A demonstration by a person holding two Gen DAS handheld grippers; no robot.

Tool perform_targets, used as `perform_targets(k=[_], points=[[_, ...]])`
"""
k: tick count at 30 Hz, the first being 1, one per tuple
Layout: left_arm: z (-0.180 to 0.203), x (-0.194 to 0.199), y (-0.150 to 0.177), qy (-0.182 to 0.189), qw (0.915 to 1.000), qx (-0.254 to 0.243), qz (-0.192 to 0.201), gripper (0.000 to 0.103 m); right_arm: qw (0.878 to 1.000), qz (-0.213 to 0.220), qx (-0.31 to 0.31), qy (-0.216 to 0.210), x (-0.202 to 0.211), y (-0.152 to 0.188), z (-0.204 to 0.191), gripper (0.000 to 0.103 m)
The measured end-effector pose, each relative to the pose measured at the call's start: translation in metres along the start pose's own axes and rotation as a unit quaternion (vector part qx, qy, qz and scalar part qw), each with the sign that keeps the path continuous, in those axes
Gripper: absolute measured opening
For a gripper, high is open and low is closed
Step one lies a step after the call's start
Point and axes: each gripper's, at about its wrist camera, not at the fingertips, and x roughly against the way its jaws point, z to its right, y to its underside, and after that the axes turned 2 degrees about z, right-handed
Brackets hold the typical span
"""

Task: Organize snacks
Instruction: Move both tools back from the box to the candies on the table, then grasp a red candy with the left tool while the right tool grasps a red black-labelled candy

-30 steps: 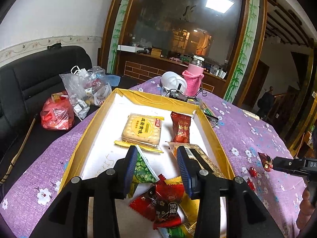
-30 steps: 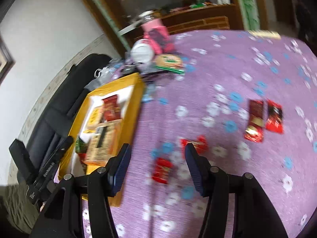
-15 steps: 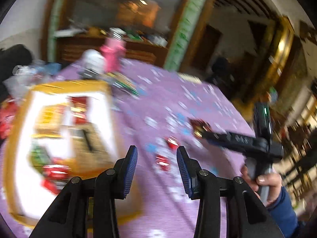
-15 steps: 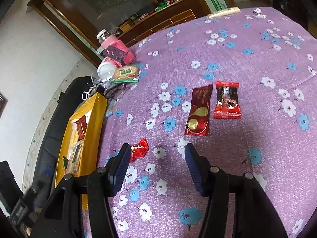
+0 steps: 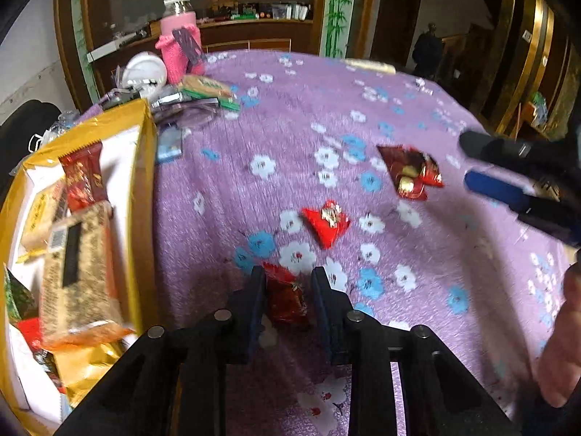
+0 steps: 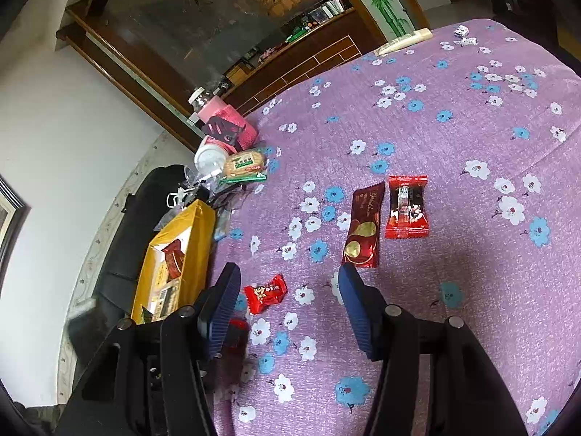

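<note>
My left gripper (image 5: 287, 283) points down at the purple flowered tablecloth (image 5: 290, 116), jaws closing around a small red candy (image 5: 287, 299) that lies between them; the blur hides whether the pads press it yet. My right gripper (image 6: 288, 283) hangs over the cloth with its jaws apart and nothing in them. Taking the yellow box (image 5: 143, 167) as landmark: the candy between my left jaws lies just beside its right wall, a second red candy (image 5: 326, 219) sits farther right of it, and two longer packets, one dark red (image 6: 363, 229) and one bright red (image 6: 406, 207), lie side by side well right of it. Inside the box lie a red packet (image 5: 83, 178) and a tan cracker pack (image 5: 76, 269). Behind the box stand a pink sleeved bottle (image 5: 179, 41) and a white round container (image 5: 143, 71).
</note>
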Motion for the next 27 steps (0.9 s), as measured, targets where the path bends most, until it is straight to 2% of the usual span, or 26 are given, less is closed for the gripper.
perform_targets(k=[5,8,10,12,14,19,23,25,27], points=[[0.010,0.001,0.009,-0.018,0.9996,-0.021,0.005,0.023,1.000,0.021,-0.015,0.008,0.009,-0.006,0.009,0.055],[0.017,0.005,0.012,-0.026,0.9991,-0.033,0.010,0.021,0.998,0.045,-0.034,0.037,0.017,-0.012,0.022,0.055],[0.021,0.012,0.010,-0.012,0.9992,-0.034,0.018,0.021,0.996,0.052,-0.049,0.054,0.020,-0.015,0.032,0.055],[0.023,0.019,0.005,0.030,0.9991,-0.025,0.019,0.020,0.994,0.054,-0.070,0.067,0.021,-0.018,0.045,0.055],[0.031,0.030,-0.003,0.048,0.9978,-0.030,0.035,0.020,0.992,0.052,-0.081,0.077,0.019,-0.019,0.053,0.055],[0.049,0.031,-0.022,0.089,0.9939,-0.036,0.055,0.020,0.991,0.045,-0.075,0.104,0.010,-0.019,0.060,0.055],[0.048,0.009,-0.021,0.108,0.9926,-0.028,0.047,0.020,0.988,0.040,-0.049,0.140,0.000,-0.017,0.062,0.054],[0.047,0.006,-0.021,0.104,0.9929,-0.036,0.045,0.020,0.987,0.033,-0.047,0.148,-0.005,-0.017,0.065,0.046],[0.041,0.007,-0.023,0.105,0.9927,-0.029,0.052,0.020,0.986,0.026,-0.048,0.155,-0.009,-0.018,0.065,0.045]])
